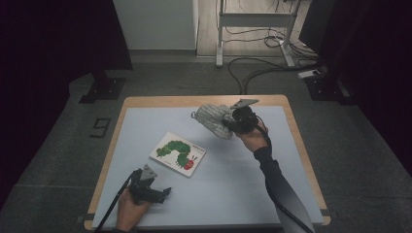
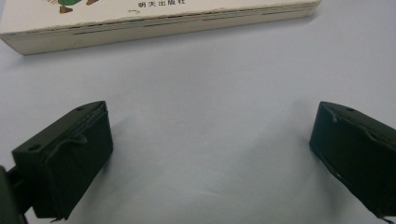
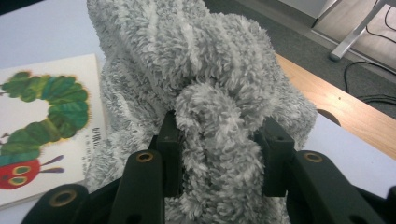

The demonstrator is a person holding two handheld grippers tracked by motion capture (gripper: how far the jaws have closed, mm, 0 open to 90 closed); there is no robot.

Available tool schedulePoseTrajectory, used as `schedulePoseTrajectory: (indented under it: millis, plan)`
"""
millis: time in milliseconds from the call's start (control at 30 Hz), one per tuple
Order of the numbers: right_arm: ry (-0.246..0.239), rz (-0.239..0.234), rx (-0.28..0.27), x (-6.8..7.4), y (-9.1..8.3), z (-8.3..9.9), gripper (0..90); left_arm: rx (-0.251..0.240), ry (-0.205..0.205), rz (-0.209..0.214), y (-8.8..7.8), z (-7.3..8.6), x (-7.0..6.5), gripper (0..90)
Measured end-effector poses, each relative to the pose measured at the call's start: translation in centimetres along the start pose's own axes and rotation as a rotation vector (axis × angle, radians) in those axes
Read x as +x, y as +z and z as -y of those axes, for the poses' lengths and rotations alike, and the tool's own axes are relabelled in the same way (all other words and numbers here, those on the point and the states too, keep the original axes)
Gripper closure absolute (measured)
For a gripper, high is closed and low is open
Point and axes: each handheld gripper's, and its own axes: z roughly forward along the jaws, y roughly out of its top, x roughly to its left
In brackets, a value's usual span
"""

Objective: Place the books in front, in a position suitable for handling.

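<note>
A fluffy grey plush toy (image 1: 214, 119) hangs above the far middle of the table, and my right gripper (image 1: 232, 122) is shut on it. In the right gripper view the two black jaws clamp a thick fold of the grey plush (image 3: 219, 135). A picture book (image 1: 178, 153) with a green caterpillar on its white cover lies flat at the table's centre. My left gripper (image 1: 163, 193) rests near the front edge, open, with bare table between its fingertips (image 2: 74, 154). The book's edge (image 2: 159, 25) lies just beyond them.
The table (image 1: 145, 101) has a pale blue top with a wooden rim. Cables (image 1: 257, 68) and a desk frame (image 1: 252, 22) are on the floor beyond it. Dark stands flank the far corners.
</note>
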Motion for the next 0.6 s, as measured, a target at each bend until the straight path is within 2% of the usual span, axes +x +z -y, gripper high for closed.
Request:
schedulePoseTrajectory:
  millis: [300,600]
  plan:
    - [-0.014,-0.018,-0.021,0.3,-2.5,-0.1,59.7,-0.001,-0.001,0.000,0.0,0.0,0.0,0.0]
    - [-0.023,-0.027,-0.025,0.3,-5.0,1.3,59.7,-0.002,-0.003,0.000,0.0,0.0,0.0,0.0]
